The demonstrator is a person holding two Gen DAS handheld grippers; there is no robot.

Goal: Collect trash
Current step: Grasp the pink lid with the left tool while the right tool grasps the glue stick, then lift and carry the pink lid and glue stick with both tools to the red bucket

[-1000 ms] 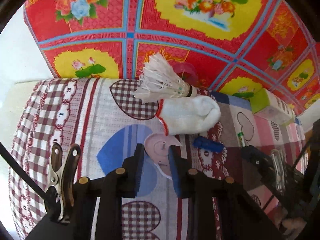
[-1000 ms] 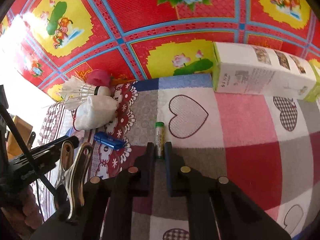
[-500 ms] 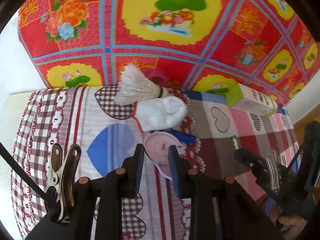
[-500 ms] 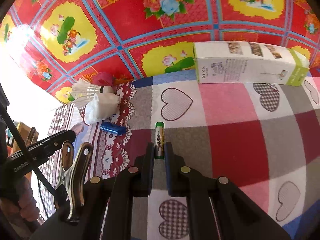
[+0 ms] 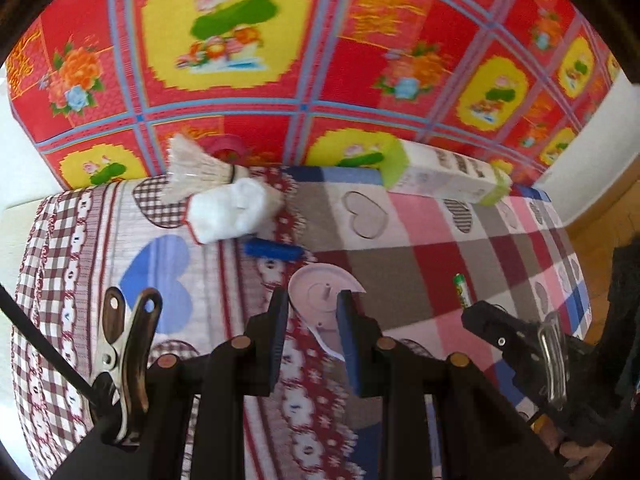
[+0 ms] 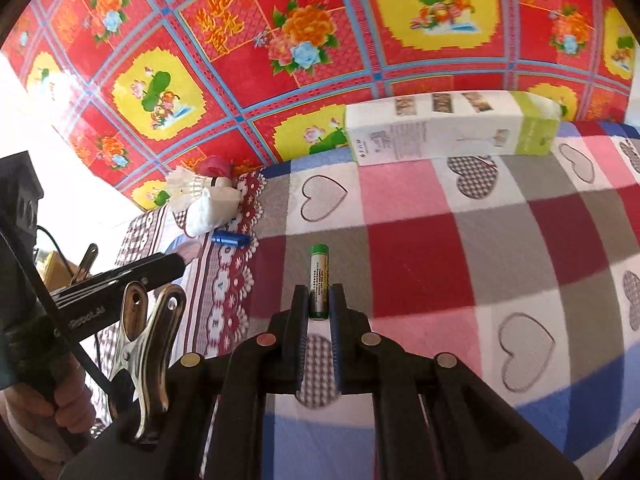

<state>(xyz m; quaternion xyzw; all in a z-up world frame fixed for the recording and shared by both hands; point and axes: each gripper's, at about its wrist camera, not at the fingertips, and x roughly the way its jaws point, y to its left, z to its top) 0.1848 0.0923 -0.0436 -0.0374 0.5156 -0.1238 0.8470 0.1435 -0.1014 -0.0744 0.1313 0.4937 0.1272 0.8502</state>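
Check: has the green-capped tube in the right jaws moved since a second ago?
Yes. The green-capped tube, gripped in the jaws, has pulled away from the long white-and-green carton, lifted off the checked cloth.

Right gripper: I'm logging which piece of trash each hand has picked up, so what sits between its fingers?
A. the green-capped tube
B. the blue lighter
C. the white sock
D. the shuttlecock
A. In the right wrist view the right gripper has its fingers shut on the lower end of the green-capped tube, while the other three lie apart at the far left of the cloth.

pink disc (image 5: 320, 296), green tube (image 6: 319, 280), blue lighter (image 6: 230, 238)
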